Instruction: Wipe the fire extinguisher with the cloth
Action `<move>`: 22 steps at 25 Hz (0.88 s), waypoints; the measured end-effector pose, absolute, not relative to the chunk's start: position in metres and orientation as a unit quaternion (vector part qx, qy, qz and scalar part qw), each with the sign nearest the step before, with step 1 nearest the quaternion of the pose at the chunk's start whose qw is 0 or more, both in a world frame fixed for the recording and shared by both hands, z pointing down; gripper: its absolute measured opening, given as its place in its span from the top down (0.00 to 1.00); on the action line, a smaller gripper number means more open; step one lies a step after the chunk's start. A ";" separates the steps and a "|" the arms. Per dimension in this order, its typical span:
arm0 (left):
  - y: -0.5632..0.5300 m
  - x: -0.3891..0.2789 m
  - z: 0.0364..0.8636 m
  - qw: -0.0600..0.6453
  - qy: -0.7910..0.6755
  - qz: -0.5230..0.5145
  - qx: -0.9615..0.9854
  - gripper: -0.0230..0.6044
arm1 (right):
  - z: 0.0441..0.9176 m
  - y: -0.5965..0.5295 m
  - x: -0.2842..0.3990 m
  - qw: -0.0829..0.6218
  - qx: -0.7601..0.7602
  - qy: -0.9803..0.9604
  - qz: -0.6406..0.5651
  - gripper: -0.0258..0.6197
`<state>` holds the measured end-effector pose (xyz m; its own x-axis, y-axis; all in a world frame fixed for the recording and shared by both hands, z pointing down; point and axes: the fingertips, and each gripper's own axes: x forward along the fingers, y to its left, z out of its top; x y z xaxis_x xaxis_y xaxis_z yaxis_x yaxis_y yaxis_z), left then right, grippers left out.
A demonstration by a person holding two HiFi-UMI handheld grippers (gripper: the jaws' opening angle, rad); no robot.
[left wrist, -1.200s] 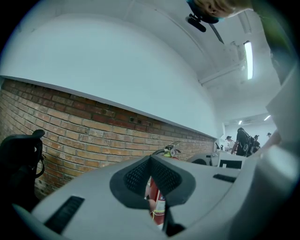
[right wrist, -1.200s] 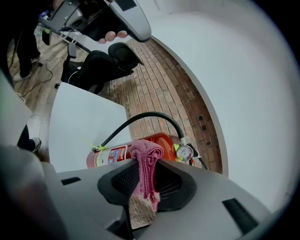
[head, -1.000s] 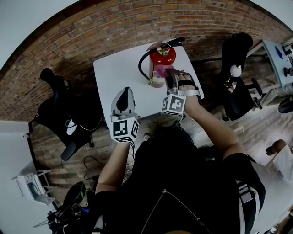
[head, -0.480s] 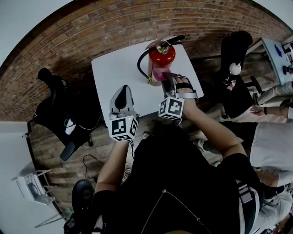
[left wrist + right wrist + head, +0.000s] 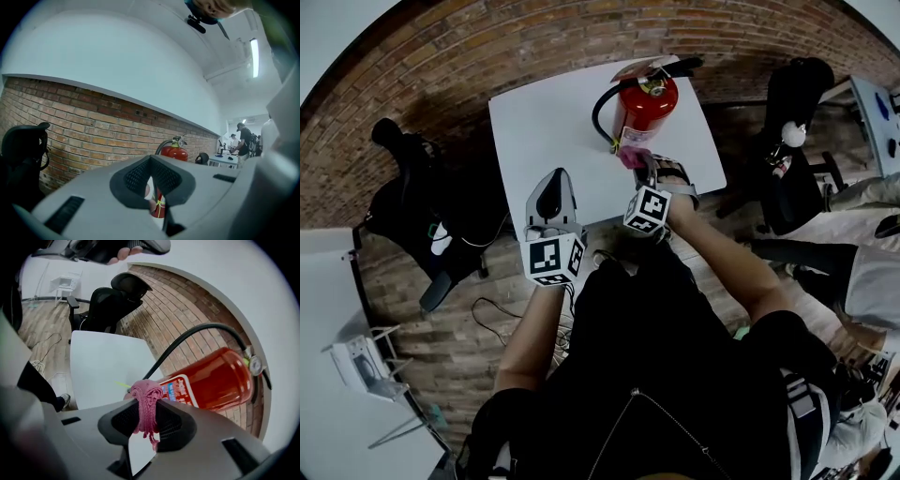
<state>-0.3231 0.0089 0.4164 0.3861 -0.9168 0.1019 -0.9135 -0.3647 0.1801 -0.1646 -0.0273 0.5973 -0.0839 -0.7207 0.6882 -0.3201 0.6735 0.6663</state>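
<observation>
Item 1, left gripper [image 5: 551, 186], centre-left of the head view: it is hovering over the near edge of the white table [image 5: 525, 122] with its jaws drawn together on nothing, and it is pointing at the cylinder from well apart. Item 2, fire extinguisher [image 5: 642, 111], upper centre: it is standing upright on the table's far right part, with a black hose [image 5: 598, 105] looping off its left side. A steel body of this kind is judged heavy, rigid and smooth-painted. It is likely standing firm under light wiping but turning slippery under a hard sideways push, so the idle left gripper is best bracing it at the neck or valve rather than on the rounded wall. Item 3, pink cloth [image 5: 146, 399], centre of the right gripper view: soft, light and knitted-looking, it is bunching into a wad with loose threads hanging below. Item 4, right gripper [image 5: 146, 405], just right of centre: its jaws are pinching that wad firmly and are presenting it at the cylinder's lower body beside the printed label [image 5: 178, 387]. Whether the cloth is actually touching there cannot be told.
</observation>
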 end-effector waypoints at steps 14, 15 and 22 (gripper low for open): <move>0.004 -0.364 0.469 0.137 -0.588 0.025 0.797 0.95 | 0.748 -0.055 -0.171 0.628 0.324 -0.701 -0.092 0.80; 0.004 -0.366 0.471 0.139 -0.590 0.026 0.795 0.95 | 0.755 -0.057 -0.171 0.631 0.324 -0.699 -0.090 0.80; 0.005 -0.381 0.486 0.150 -0.599 0.038 0.785 0.95 | 0.795 -0.067 -0.178 0.647 0.314 -0.691 -0.076 0.80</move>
